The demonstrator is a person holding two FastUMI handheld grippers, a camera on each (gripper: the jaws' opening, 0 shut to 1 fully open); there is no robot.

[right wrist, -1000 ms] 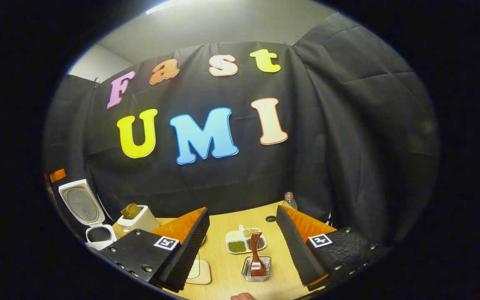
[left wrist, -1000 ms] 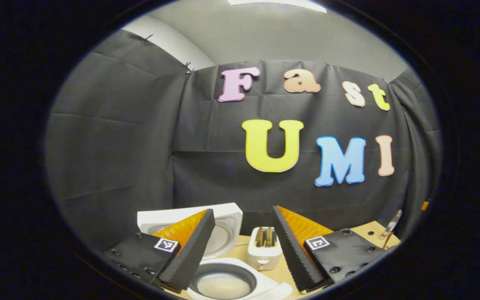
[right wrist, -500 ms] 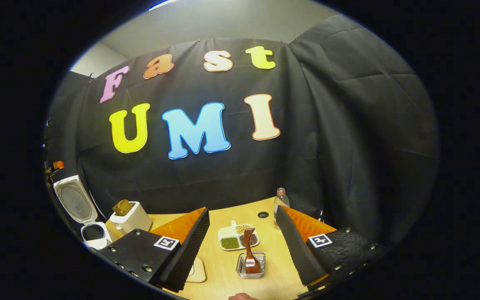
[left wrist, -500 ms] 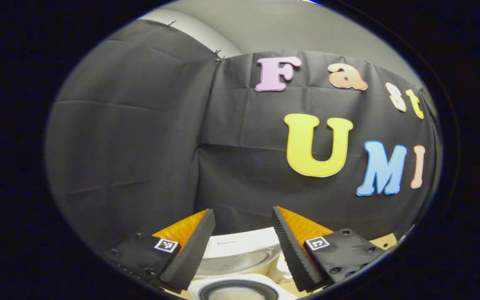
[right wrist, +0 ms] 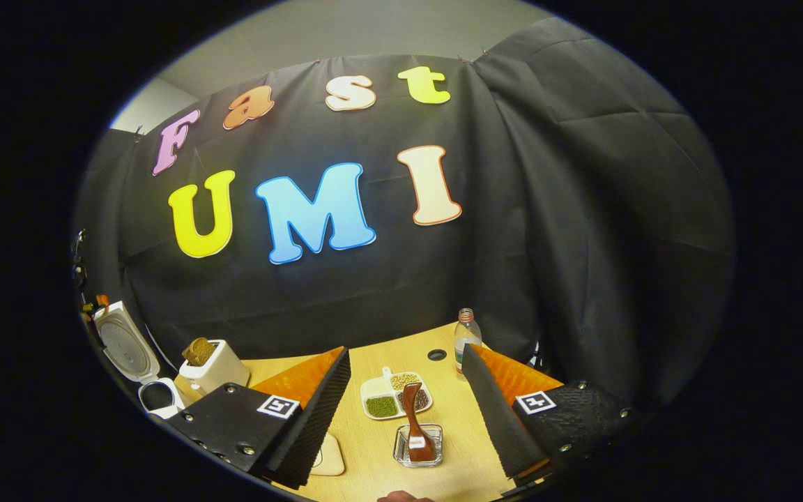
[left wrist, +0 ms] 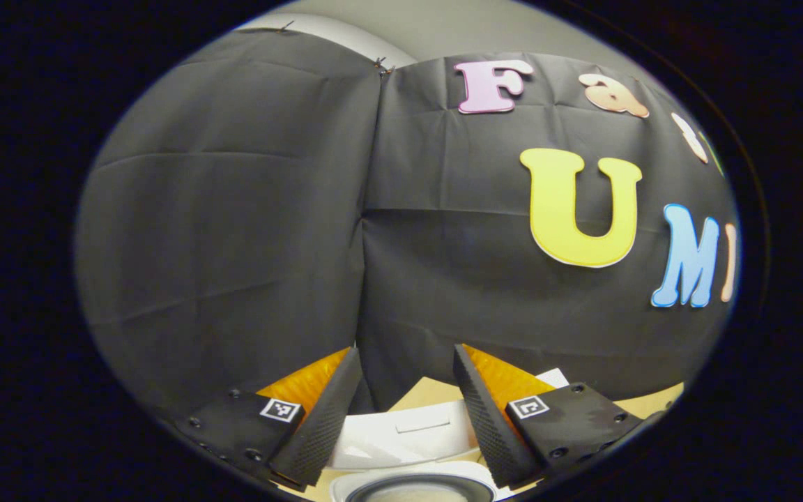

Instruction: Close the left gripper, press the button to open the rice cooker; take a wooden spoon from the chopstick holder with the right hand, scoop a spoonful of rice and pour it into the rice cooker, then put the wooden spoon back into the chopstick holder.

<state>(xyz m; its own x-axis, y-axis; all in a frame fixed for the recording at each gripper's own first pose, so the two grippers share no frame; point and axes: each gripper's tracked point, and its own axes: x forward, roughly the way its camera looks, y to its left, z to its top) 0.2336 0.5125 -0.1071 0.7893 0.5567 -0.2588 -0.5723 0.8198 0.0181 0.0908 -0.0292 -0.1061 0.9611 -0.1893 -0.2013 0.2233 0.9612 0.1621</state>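
Observation:
In the left gripper view, my left gripper [left wrist: 406, 351] is open with nothing between its fingers. Beyond them stands the white rice cooker [left wrist: 408, 436] with its lid raised, and the rim of its dark inner pot [left wrist: 419, 490] shows at the bottom edge. My right gripper [right wrist: 405, 351] is open too, held above the table. Below its gap a brown wooden spoon [right wrist: 412, 418] stands in a small clear holder [right wrist: 418, 450]. Far left in the right gripper view is the rice cooker [right wrist: 138, 355], lid open.
A divided white dish of beans and grains [right wrist: 391, 399] lies just behind the holder. A small bottle [right wrist: 465, 335], a white toaster with bread [right wrist: 210, 362] and a pale pad [right wrist: 328, 457] also sit on the wooden table [right wrist: 373, 446]. A fingertip [right wrist: 401, 496] shows at the bottom edge.
The left gripper view has swung left and drawn close to the cooker; the toaster has left that view. The right gripper has shifted slightly, spoon holder still under its gap. Both stay open.

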